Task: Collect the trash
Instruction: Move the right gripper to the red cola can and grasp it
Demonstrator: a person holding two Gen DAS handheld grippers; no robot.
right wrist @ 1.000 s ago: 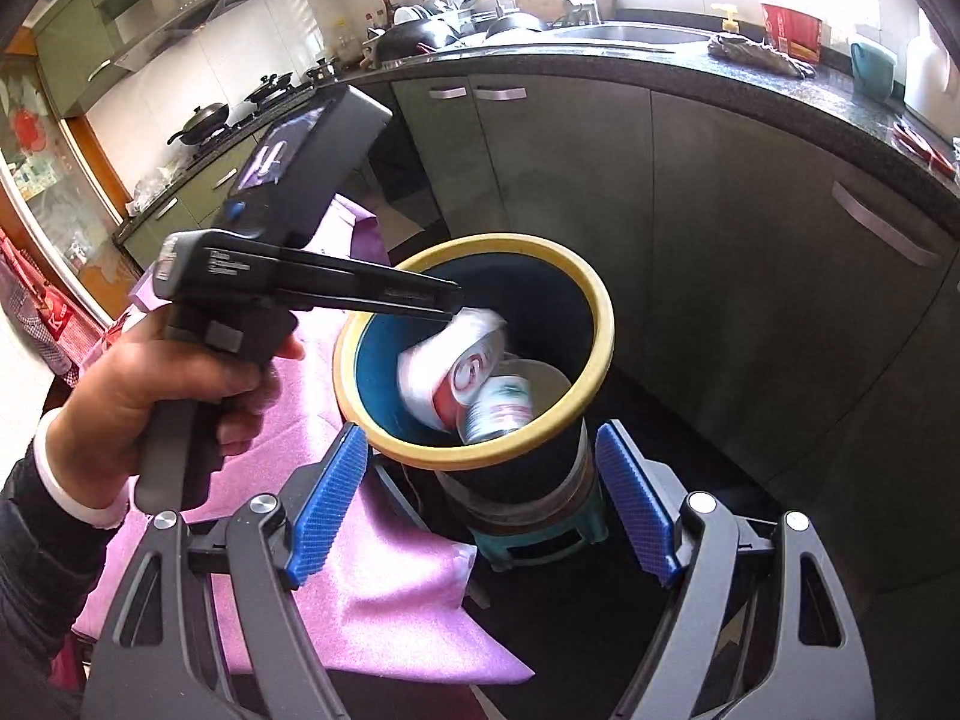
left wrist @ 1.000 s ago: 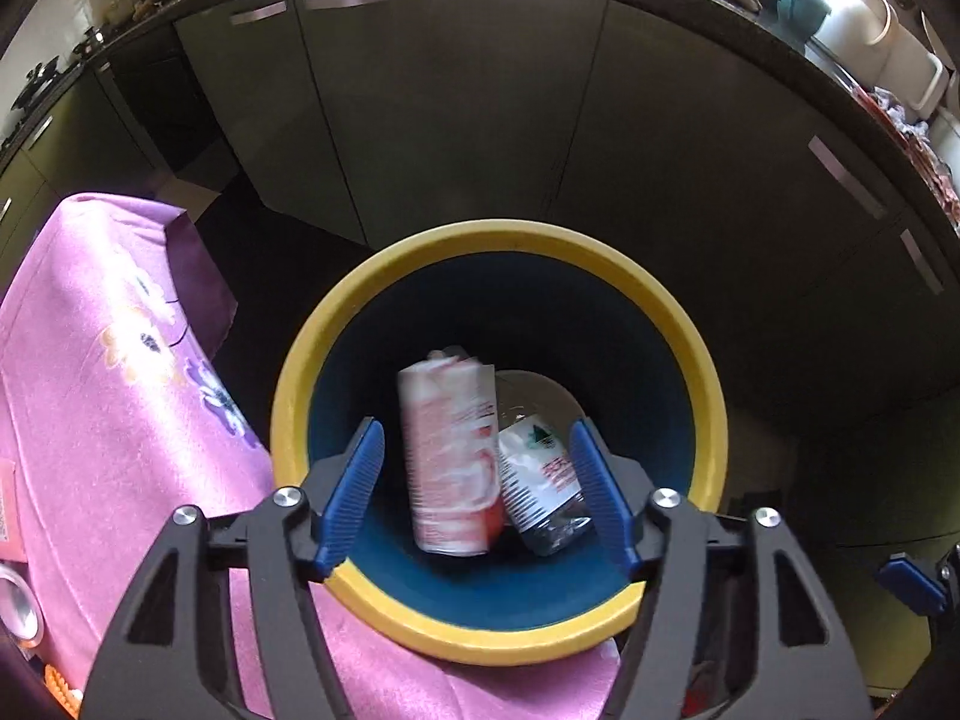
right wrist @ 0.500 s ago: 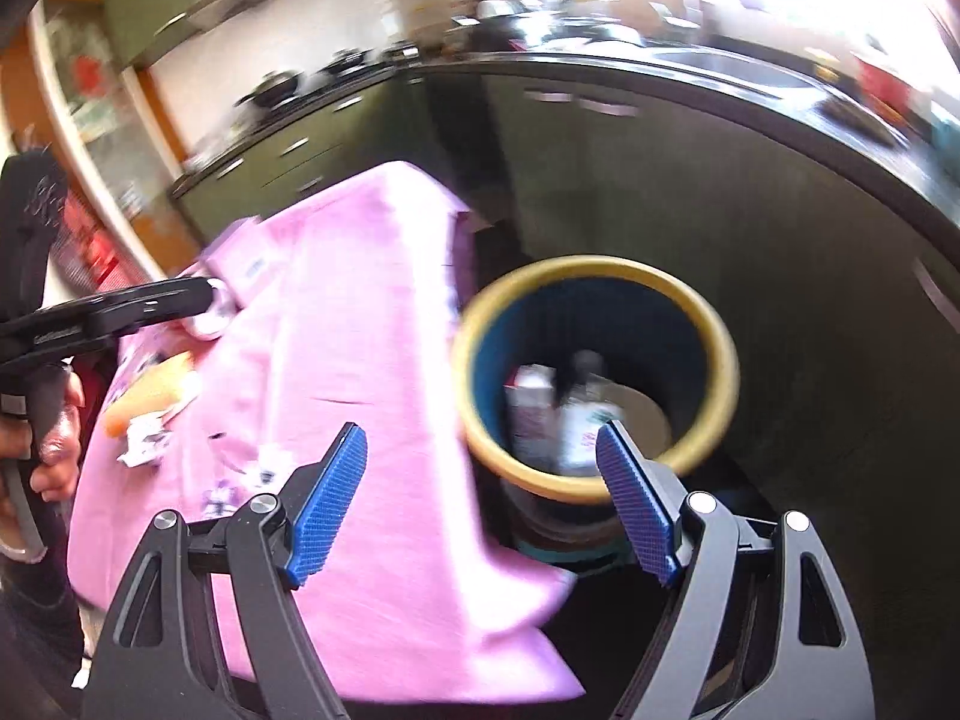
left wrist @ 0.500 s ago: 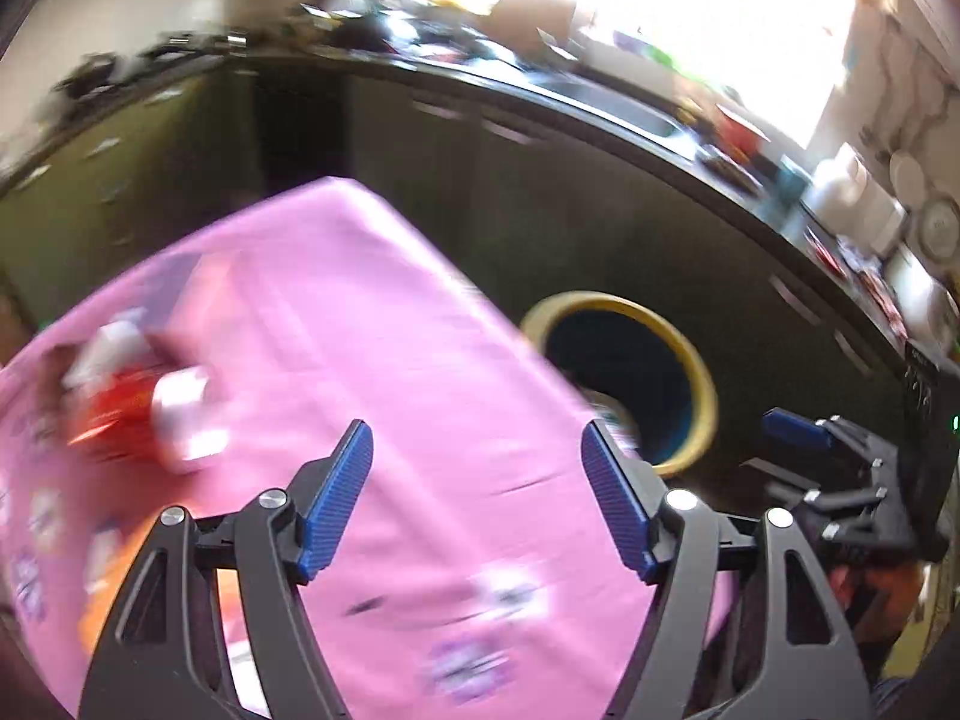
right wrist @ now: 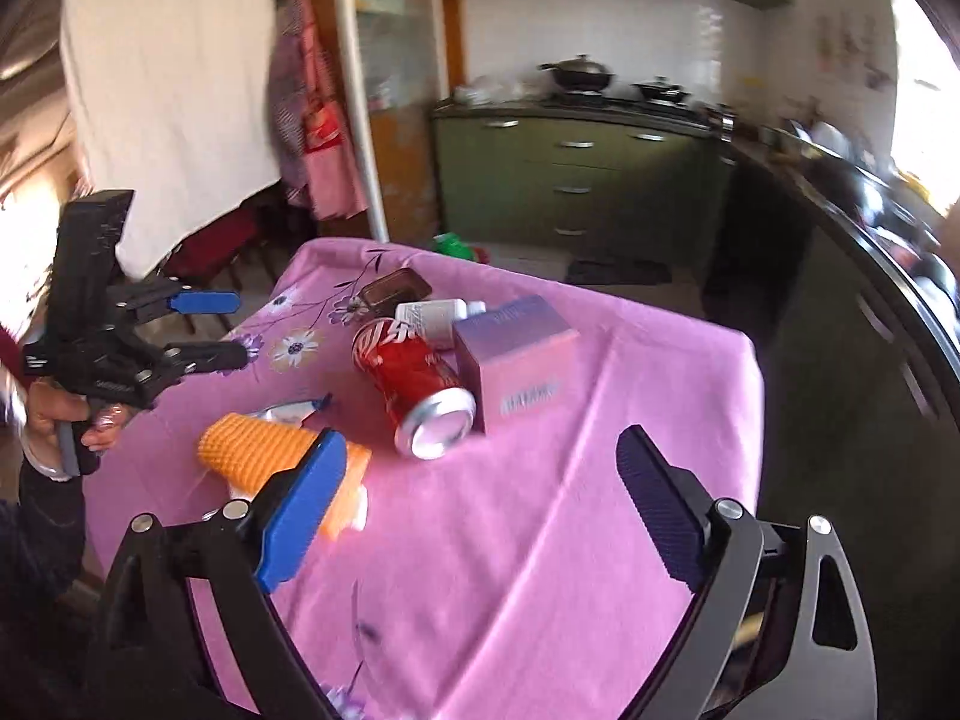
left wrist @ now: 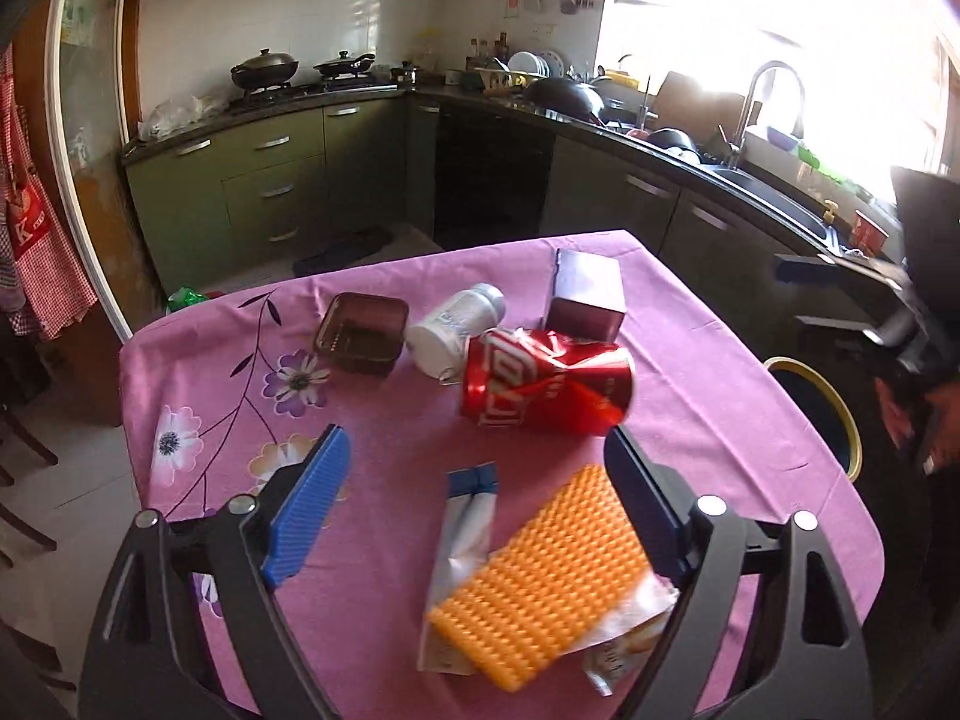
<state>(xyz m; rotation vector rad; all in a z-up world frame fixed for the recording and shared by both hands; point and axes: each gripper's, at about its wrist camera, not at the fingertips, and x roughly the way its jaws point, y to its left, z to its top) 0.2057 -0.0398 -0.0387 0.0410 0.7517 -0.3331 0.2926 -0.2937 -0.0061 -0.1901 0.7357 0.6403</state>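
Trash, a crushed red can [left wrist: 546, 387] included, litters the pink tablecloth [left wrist: 708, 384] in a green-cabineted kitchen; both claws gape empty.

Bin [left wrist: 840, 414] half hidden by table edge — wrapper [left wrist: 618, 654] under orange cup [left wrist: 540, 576].

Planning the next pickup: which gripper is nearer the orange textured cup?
Left. The left gripper hangs just over the orange cup; the right gripper sits beside it.
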